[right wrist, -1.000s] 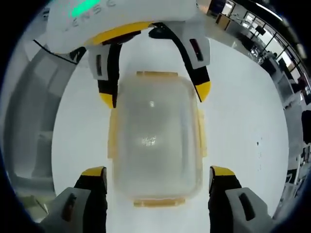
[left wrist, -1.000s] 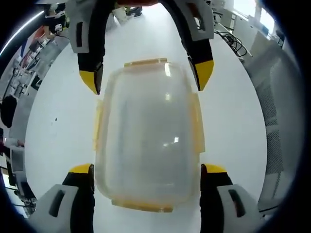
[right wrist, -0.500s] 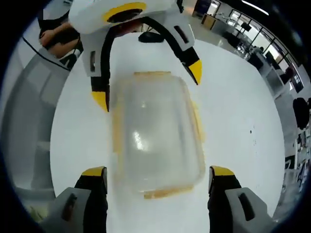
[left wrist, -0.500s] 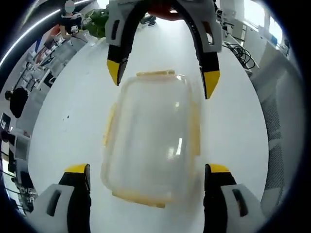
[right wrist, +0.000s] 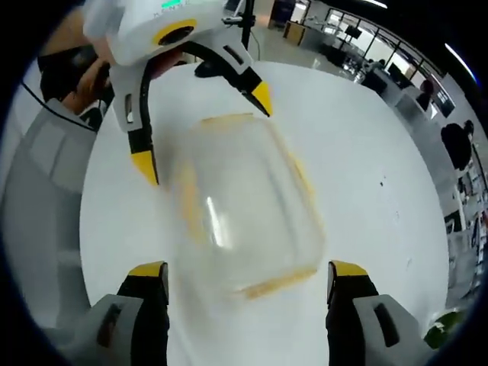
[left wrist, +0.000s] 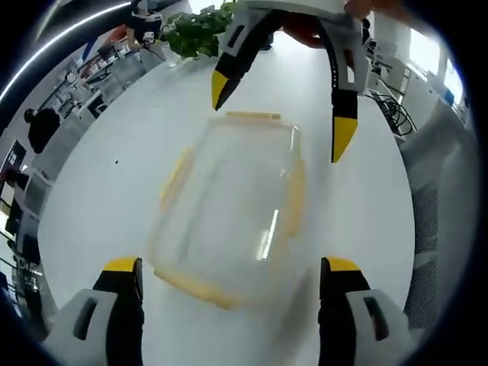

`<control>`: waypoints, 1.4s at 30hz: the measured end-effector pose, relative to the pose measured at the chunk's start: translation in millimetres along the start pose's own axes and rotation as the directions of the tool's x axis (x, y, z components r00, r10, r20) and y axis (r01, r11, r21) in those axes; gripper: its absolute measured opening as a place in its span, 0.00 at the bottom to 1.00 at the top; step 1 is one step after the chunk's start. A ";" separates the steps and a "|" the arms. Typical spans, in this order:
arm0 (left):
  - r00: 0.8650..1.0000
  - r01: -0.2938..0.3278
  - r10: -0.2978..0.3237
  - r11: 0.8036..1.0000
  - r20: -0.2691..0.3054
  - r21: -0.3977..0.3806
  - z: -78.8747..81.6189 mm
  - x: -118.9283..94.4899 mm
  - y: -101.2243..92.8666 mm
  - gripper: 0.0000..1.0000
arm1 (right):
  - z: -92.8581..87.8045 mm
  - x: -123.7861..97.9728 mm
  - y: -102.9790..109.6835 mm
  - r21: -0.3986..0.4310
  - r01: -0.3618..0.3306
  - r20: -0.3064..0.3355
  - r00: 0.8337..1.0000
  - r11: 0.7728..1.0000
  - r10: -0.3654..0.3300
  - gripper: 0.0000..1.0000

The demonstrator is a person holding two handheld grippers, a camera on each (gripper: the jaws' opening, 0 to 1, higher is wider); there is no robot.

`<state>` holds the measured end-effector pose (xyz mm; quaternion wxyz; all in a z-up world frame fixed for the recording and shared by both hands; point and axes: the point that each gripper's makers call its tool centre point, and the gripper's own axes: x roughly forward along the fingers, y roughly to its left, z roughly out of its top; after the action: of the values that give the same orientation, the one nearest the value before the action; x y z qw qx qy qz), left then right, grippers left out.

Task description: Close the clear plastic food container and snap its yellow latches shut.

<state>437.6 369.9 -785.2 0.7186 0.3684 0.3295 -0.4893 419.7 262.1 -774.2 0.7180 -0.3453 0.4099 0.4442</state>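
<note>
Container: clear plastic rectangular food container with yellow latches [left wrist: 229, 217] lies on the white round worktop [left wrist: 99, 198], ahead of and between both grippers; blurred in both views.
Left gripper: left gripper [left wrist: 229, 267] has its jaws spread wide, empty, yellow-tipped, one to either side of the container's near end. In the right gripper view it reaches in from the far side [right wrist: 202, 126], jaws straddling the container's far end.
Right gripper: right gripper [right wrist: 248, 267] is likewise wide apart and holding nothing, the container's near short edge between its jaws. In the left gripper view it comes in from beyond [left wrist: 278, 107].
Latches: yellow strips run along the long sides and both short ends; whether any is snapped shut is too blurred to tell.
Risk: smooth, light plastic on a slick worktop would likely slide or spin if one gripper pushes a latch without the other bracing the opposite side.
Materials: thin glossy transparent walls with rounded corners; matte worktop; hard grey and yellow gripper jaws.
</note>
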 end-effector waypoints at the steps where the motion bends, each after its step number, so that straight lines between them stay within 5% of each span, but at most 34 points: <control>1: 1.000 -0.003 0.003 1.000 0.002 -0.005 -0.8 -0.2 0.1 0.97 | 0.3 -0.1 -0.2 0.012 0.007 0.006 1.000 1.000 -0.008 0.87; 14: 0.999 0.010 -0.004 0.990 0.038 -0.141 -10.2 -8.2 -12.7 0.97 | -4.5 -2.4 21.8 0.161 -0.010 0.063 0.998 0.987 0.000 0.87; 26: 0.992 0.015 0.022 0.956 0.124 -0.293 -13.2 -23.1 -20.1 0.97 | -4.3 -3.2 39.7 0.274 -0.015 0.135 0.991 0.962 -0.023 0.87; 36: 0.984 0.009 0.060 0.926 0.170 -0.378 -23.7 -31.4 -24.5 0.97 | -10.3 -4.5 44.8 0.373 0.013 0.185 0.979 0.928 -0.088 0.88; 42: 0.977 -0.004 0.085 0.924 0.195 -0.383 -27.8 -35.7 -26.9 0.97 | -11.6 -8.2 48.5 0.405 0.037 0.206 0.970 0.913 -0.130 0.88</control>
<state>398.1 403.3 -775.2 0.8179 0.1762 0.3328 -0.4351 369.5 267.0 -778.2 0.8340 -0.1556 0.3911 0.3569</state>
